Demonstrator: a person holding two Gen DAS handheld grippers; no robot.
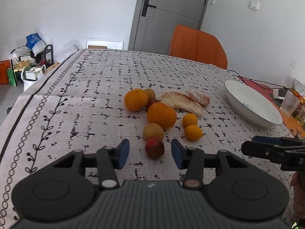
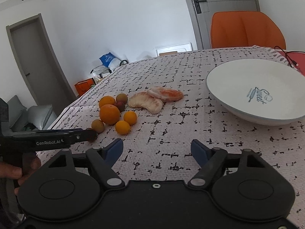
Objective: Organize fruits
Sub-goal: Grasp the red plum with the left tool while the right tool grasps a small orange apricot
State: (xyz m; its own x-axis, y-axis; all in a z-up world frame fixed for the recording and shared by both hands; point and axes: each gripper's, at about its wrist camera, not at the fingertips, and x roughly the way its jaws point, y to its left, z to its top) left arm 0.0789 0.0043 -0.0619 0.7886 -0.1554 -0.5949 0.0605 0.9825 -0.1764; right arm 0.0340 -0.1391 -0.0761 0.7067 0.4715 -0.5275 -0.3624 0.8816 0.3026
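Black-flecked tablecloth [image 1: 106, 87], white bowl [image 2: 238, 87]

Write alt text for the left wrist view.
The left gripper hovers open around a small red fruit on a patterned tablecloth. Beyond it lie oranges, kumquats, and peeled citrus segments; an empty white bowl sits right.

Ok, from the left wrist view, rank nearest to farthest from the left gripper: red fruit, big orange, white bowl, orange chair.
1. Red fruit, between the left gripper's jaws.
2. Big orange, just beyond, centre.
3. White bowl, far right.
4. Orange chair, behind the table.
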